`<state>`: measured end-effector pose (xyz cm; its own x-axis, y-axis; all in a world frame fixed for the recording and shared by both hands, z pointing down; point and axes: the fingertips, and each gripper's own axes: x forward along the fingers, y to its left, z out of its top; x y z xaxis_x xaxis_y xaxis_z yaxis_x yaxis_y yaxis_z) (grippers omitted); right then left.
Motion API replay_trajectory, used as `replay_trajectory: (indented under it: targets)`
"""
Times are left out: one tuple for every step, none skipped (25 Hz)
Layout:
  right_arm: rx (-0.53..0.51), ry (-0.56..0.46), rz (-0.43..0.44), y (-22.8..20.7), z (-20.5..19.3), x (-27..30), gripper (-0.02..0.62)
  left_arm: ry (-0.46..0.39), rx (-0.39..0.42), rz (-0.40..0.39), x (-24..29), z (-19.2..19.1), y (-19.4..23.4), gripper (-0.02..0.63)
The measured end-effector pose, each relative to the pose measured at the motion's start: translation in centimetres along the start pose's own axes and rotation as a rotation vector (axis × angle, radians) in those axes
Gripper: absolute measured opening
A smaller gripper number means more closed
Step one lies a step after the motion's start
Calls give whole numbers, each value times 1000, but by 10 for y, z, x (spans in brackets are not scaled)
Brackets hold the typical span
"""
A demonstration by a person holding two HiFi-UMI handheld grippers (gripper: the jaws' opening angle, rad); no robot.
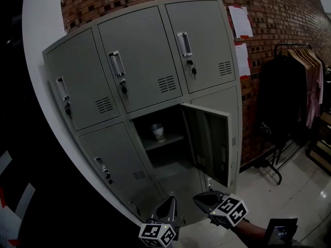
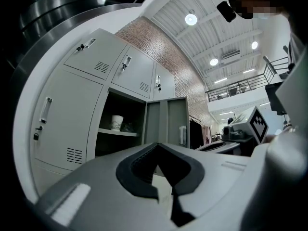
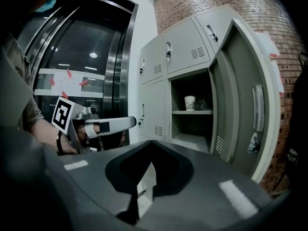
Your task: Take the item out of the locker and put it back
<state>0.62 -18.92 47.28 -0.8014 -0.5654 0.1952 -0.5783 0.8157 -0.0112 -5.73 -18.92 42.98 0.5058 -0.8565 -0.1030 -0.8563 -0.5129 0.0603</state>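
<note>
A grey bank of lockers (image 1: pixel 139 71) stands against a brick wall. One lower compartment is open, its door (image 1: pixel 209 141) swung out to the right. On the shelf inside stands a white paper cup (image 1: pixel 158 132) (image 2: pixel 117 122) (image 3: pixel 190 102), with a small dark crumpled thing (image 3: pixel 201 105) beside it. Both grippers are low in front of the open locker, well short of the shelf. My left gripper (image 1: pixel 168 204) (image 2: pixel 159 198) is shut with nothing in it. The right gripper (image 1: pixel 206 198) (image 3: pixel 138 193), just to its right, is shut and empty too.
A clothes rack (image 1: pixel 300 81) with hanging garments stands on the tiled floor at the right. Paper sheets (image 1: pixel 240 22) are stuck on the brick wall. A white curved wall (image 1: pixel 41 30) and dark metal doors (image 3: pixel 82 81) lie left of the lockers.
</note>
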Motion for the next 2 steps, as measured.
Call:
replay_trajectory:
  targets:
    - [-1, 0, 2, 0, 0, 1, 3, 0, -1, 0, 0, 0, 1, 0]
    - [-1, -1, 3, 0, 0, 3, 3, -1, -1, 1, 1, -1, 2, 0]
